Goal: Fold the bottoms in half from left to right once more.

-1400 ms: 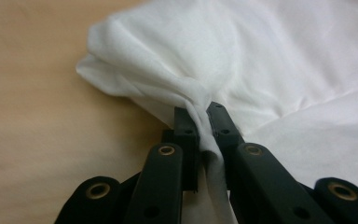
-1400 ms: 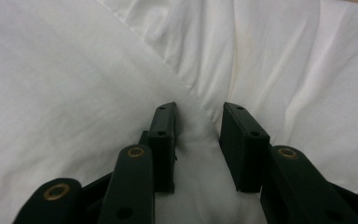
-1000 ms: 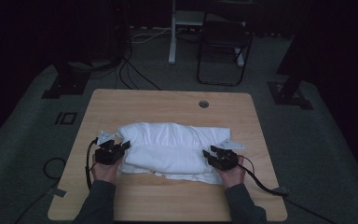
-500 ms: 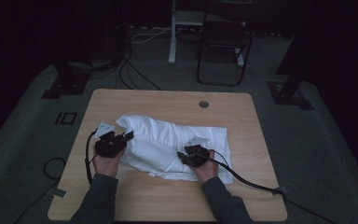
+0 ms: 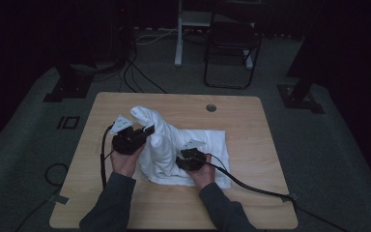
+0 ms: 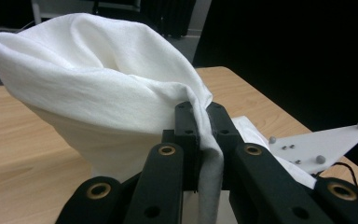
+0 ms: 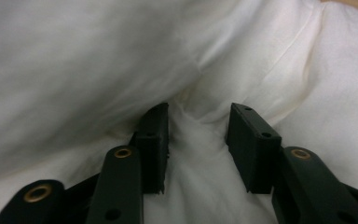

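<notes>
A white cloth (image 5: pixel 207 140) lies bunched on the wooden table (image 5: pixel 256 159). My left gripper (image 5: pixel 148 130) is raised above the table's left half, shut on a pinched edge of the cloth (image 6: pixel 98 79). That edge balloons up in a hump past the jaws of the left gripper (image 6: pixel 200 116). My right gripper (image 5: pixel 189 155) rests low on the cloth near the table's middle. In the right gripper view the right gripper (image 7: pixel 198 126) has its jaws standing apart, with a ridge of cloth (image 7: pixel 74 60) rising loosely between them.
A round cable hole (image 5: pixel 211 108) sits near the table's far edge. Black cables (image 5: pixel 251 186) trail from both grippers over the front of the table. A dark chair (image 5: pixel 232 43) and stand feet stand on the floor beyond the table.
The left gripper has lifted its cloth edge up and toward the middle. The right gripper moved left from the cloth's right end to the centre, folding that side inward.
</notes>
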`<move>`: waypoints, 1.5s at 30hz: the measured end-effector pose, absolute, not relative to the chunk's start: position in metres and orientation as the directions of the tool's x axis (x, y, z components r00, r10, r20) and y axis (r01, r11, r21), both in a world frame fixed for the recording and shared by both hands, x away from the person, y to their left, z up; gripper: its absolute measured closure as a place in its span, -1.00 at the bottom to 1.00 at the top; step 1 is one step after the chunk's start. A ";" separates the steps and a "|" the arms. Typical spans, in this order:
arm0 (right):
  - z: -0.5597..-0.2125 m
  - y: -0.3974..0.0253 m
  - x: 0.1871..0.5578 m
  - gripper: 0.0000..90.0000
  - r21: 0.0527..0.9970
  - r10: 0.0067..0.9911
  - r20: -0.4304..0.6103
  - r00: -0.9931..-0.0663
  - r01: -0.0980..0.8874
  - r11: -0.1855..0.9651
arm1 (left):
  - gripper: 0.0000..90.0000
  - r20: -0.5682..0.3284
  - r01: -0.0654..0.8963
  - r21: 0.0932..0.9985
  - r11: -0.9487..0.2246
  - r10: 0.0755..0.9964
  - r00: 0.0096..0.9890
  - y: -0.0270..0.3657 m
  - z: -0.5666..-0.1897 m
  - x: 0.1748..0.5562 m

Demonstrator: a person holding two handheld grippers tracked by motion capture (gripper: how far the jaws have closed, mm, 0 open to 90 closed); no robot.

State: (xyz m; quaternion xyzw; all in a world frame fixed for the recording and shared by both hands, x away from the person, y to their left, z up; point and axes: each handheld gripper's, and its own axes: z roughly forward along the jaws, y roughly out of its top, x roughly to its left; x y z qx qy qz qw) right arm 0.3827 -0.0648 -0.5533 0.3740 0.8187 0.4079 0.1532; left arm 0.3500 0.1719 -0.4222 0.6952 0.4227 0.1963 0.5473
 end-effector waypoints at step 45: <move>-0.516 -0.227 0.362 -0.10 0.873 0.865 0.111 -0.490 0.464 0.150 | 0.89 -0.089 0.409 0.821 -0.398 0.619 0.780 0.010 -0.513 0.357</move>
